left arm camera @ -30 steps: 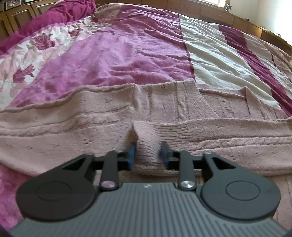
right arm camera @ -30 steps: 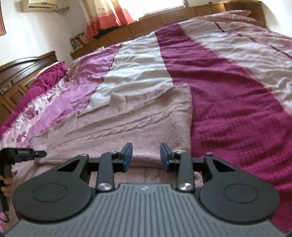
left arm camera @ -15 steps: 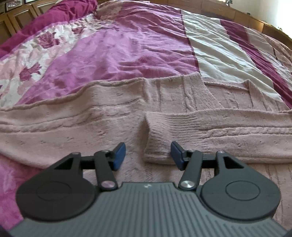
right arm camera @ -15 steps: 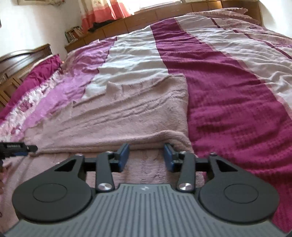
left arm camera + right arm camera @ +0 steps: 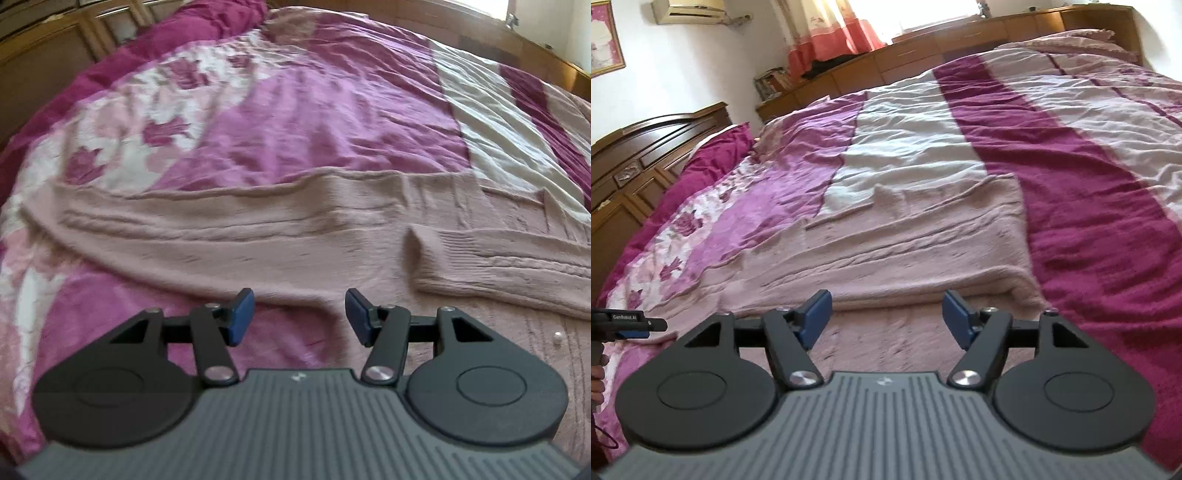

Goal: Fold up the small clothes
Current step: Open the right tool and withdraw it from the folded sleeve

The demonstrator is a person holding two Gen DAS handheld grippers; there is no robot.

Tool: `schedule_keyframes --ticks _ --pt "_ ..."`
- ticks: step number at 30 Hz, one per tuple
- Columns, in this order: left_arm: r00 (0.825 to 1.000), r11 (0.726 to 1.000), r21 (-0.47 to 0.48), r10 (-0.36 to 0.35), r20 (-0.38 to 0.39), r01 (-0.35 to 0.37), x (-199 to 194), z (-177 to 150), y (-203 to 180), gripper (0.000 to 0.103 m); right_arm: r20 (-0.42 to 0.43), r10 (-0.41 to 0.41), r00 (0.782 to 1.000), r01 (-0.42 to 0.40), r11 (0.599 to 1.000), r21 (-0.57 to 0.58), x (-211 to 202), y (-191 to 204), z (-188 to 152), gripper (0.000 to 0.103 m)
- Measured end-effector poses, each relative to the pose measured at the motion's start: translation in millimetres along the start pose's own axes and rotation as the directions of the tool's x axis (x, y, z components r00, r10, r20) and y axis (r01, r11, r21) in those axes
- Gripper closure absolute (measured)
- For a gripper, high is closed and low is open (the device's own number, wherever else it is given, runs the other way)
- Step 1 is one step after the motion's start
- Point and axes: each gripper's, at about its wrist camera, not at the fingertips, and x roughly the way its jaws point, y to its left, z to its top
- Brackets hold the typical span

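Observation:
A dusty-pink knit sweater (image 5: 258, 236) lies spread flat on the bed, also visible in the right wrist view (image 5: 905, 251). One sleeve is folded across its body, and the ribbed cuff (image 5: 443, 266) rests to the right of my left gripper (image 5: 300, 317). That gripper is open and empty, hovering over the sweater's near edge. My right gripper (image 5: 886, 319) hangs just short of the sweater's folded near edge; its jaws are opening with nothing between them. The left gripper (image 5: 628, 325) shows at the far left of the right wrist view.
The bedspread (image 5: 295, 129) is magenta, pink-floral and cream-striped and stretches far beyond the sweater (image 5: 1089, 184). A dark wooden headboard (image 5: 635, 155) stands at the left, and low wooden cabinets (image 5: 923, 48) run under the window. A person's hand (image 5: 596, 376) holds the left tool.
My left gripper has let go of the sleeve cuff, opened and moved left and up; the cuff now lies to its right. My right gripper has opened wider and lifted a little.

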Motion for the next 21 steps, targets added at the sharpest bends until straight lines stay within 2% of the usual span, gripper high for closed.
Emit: schedule_keyframes --ticks 10,21 --pt "0.996 0.988 -0.134 0.075 -0.039 -0.080 -1.2 -20.2 68.7 0.047 -0.048 -0.030 0.998 0.028 0.999 -0.027 1.5 15.6 -23.1 0.022" --pt "1.000 0.947 -0.321 0.031 0.000 -0.030 11.1 -22.3 111.1 0.047 -0.100 -0.111 0.989 0.113 0.994 0.014 19.2 9.5 -45.1 0.021"
